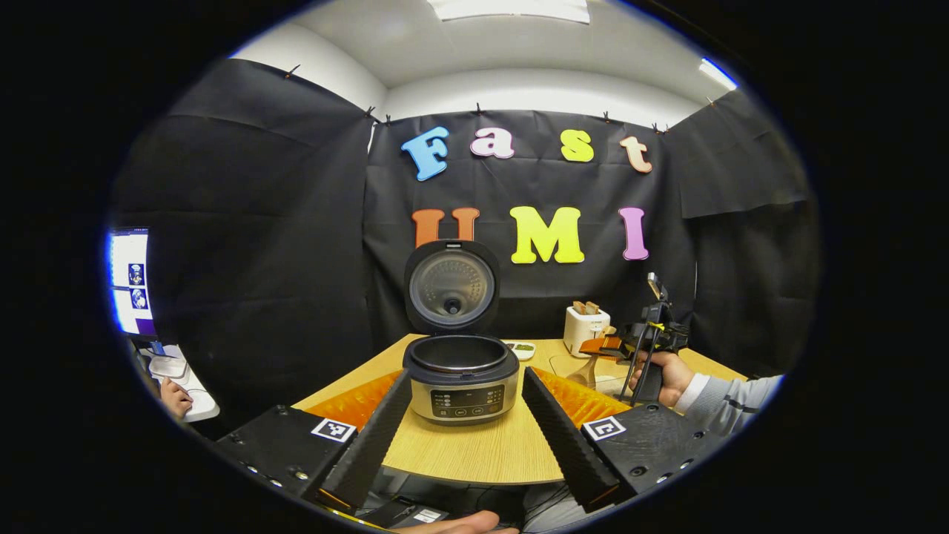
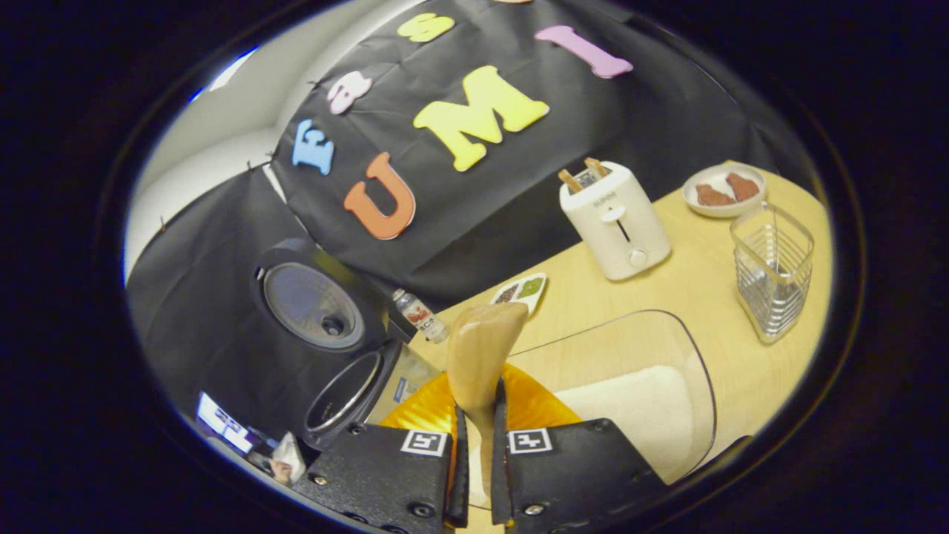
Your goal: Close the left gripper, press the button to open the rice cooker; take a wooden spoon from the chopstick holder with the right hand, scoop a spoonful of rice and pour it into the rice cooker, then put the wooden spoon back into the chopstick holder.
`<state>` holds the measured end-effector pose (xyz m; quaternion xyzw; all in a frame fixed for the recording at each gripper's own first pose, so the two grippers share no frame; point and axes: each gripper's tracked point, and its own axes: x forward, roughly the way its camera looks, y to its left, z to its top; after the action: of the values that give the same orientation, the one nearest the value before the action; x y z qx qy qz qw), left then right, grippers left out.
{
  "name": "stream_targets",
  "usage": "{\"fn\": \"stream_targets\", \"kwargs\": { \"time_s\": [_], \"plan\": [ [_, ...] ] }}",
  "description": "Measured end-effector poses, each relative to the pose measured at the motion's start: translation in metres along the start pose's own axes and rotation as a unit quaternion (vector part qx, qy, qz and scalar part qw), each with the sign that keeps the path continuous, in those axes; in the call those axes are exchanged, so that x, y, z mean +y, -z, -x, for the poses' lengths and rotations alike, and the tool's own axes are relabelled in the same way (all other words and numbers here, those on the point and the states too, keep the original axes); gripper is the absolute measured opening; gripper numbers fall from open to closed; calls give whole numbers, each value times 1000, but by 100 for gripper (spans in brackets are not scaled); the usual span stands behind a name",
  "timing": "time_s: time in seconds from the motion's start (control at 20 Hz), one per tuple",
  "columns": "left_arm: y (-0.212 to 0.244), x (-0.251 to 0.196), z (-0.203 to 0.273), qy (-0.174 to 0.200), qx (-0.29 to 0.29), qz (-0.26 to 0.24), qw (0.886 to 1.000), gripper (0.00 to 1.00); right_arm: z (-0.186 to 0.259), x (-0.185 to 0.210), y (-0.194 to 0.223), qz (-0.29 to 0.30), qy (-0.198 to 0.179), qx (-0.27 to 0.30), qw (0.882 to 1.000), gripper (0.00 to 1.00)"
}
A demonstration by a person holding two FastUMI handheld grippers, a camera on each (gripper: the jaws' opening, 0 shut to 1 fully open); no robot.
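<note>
Gripping now: right gripper (image 2: 474, 452) has its two black fingers pinched narrow on the handle of the pale wooden spoon (image 2: 480, 352), both pressing it, so yeah it's got it.
Spoon pose: bowl end sticks up and forward past the fingertips, above the near edge of the clear plastic tub of white rice (image 2: 630, 404). Can't tell if there's any rice on it, the bowl looks bare from this side.
Right gripper from across the table: in the left gripper view you can see it (image 1: 604, 347) held in a hand (image 1: 660, 374) with a grey sleeve, to the right of the cooker, the spoon (image 1: 586, 368) hanging off it.
Left gripper: (image 1: 463, 415) spread wide, holding nothing, the black ribbed fingers (image 1: 374, 437) angled out either side of the cooker as seen from behind.
Rice cooker: silver and black round rice cooker (image 1: 460, 374) sits on the light wooden table (image 1: 474, 452), lid flipped fully up and standing upright behind the pot, inner pot looks dark. In the right gripper view it's (image 2: 356, 389) just left of the gripper.
Chopstick holder: clear ribbed square chopstick holder (image 2: 772, 271) stands on the far right of the table, well apart from the spoon.
Other stuff: white toaster (image 2: 614, 219) with toast slices poking out, small white plate (image 2: 723, 191) with brownish pieces behind the holder, little divided dish (image 2: 520, 289) and a small bottle (image 2: 419, 315) near the back wall.
</note>
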<state>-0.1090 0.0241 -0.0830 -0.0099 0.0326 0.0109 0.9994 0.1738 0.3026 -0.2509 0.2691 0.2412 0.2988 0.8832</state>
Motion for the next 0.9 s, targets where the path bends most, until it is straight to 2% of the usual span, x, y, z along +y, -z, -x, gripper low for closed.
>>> {"fn": "stream_targets", "kwargs": {
  "time_s": [0.15,0.3,0.55,0.65,0.75,0.9],
  "plan": [
    [0,0,2,-2,1,-9,1000,96,4,-9,-10,-61,-7,-7,998,17],
    [-1,-1,4,1,1,-14,1000,96,22,-14,-37,-107,-20,-36,993,17],
    [-1,-4,5,6,3,-13,1000,96,40,-26,-73,-184,-32,-76,980,17],
    [-1,-5,7,7,4,-16,1000,96,47,-32,-83,-236,-49,-87,967,16],
    [-2,-7,7,8,3,-19,1000,96,56,-34,-91,-299,-71,-94,947,16],
    [-2,-9,9,13,7,-20,1000,95,74,-34,-100,-394,-125,-111,904,16]
  ]
}}
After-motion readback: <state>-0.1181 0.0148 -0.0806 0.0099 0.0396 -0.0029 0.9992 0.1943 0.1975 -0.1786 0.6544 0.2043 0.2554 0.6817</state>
